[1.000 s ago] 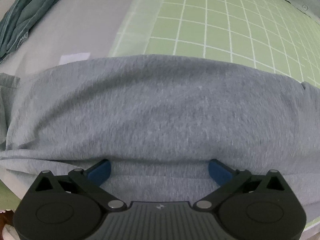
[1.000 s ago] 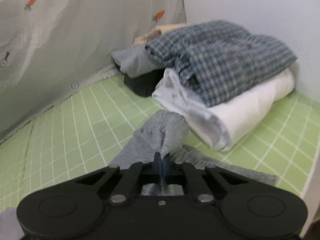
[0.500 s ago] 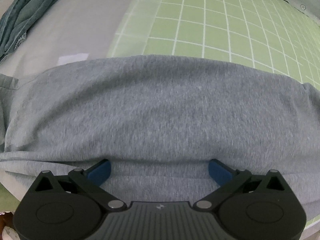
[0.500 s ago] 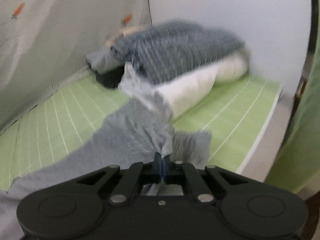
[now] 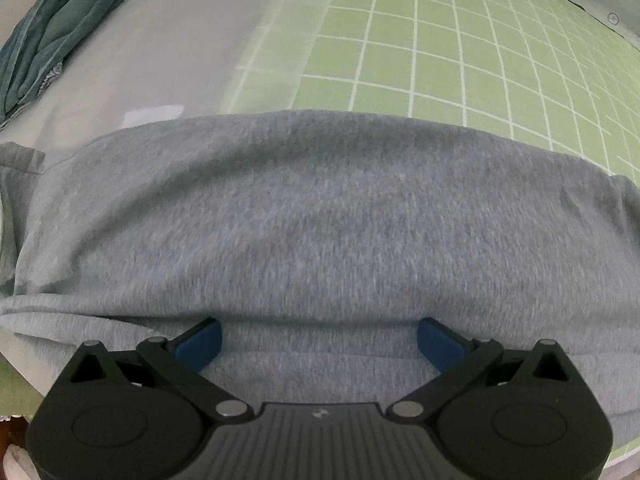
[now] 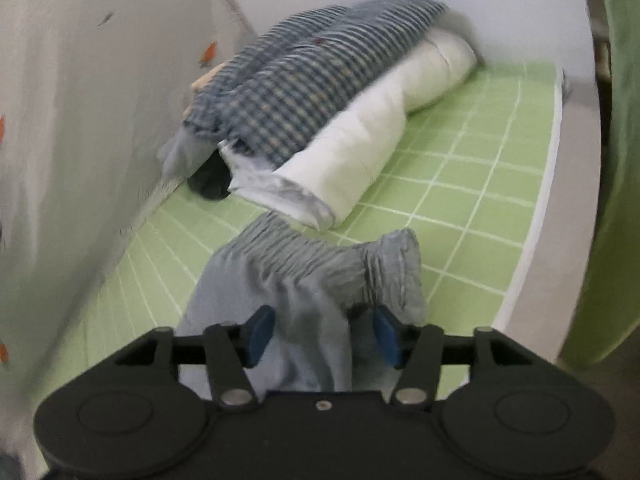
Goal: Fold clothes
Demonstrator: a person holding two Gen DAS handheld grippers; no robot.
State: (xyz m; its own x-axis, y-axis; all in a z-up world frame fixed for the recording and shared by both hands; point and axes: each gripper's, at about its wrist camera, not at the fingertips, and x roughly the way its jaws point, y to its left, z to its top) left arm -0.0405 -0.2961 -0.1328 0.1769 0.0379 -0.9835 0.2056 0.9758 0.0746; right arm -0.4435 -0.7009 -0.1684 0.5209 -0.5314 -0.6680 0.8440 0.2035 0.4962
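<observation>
A grey knit garment [image 5: 320, 220] lies spread over the green grid mat [image 5: 460, 48] and fills the left wrist view. My left gripper [image 5: 319, 340] is open, its blue pads [image 5: 200, 340] wide apart over the garment's near fold. In the right wrist view the garment's gathered elastic waistband end [image 6: 320, 264] lies bunched on the mat [image 6: 460, 184]. My right gripper [image 6: 322, 334] is open, its blue pads [image 6: 258, 334] on either side of the bunched cloth.
A pile of folded clothes stands in the far corner: a blue checked shirt [image 6: 304, 88] on a white roll [image 6: 372, 128], dark items beneath. A grey carrot-print wall [image 6: 80, 120] runs on the left. The mat's edge [image 6: 540, 208] is at right. A dark green cloth [image 5: 52, 28] lies far left.
My right gripper was shut on the grey garment's end, swung it rightward, and has now opened, letting the waistband drop onto the mat. The left gripper has hardly moved.
</observation>
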